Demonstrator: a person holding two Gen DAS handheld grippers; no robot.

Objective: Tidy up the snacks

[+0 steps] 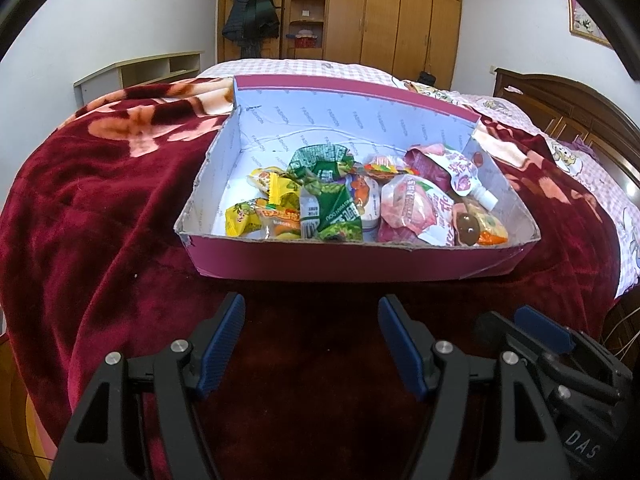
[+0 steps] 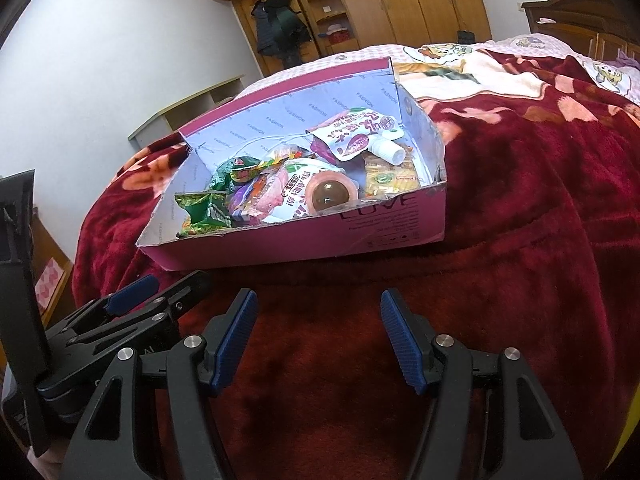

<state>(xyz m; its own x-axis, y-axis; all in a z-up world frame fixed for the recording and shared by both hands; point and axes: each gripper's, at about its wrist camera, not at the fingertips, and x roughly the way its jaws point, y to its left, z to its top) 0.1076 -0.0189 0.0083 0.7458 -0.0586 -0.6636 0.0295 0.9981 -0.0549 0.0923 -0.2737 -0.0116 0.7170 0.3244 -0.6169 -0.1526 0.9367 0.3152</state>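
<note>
Lying beyond both spread, empty fingers, snacks in pink box

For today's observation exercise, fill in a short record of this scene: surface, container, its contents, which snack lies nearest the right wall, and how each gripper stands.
surface: dark red blanket on a bed
container: open pink box, white inside
contents: mixed snack packets, all inside the box
right side: spouted pouch with white cap, beside a brown jelly cup
left side: yellow packets, green packets
left gripper: jaws open, empty, short of the box
right gripper: jaws open, empty, short of the box
</note>
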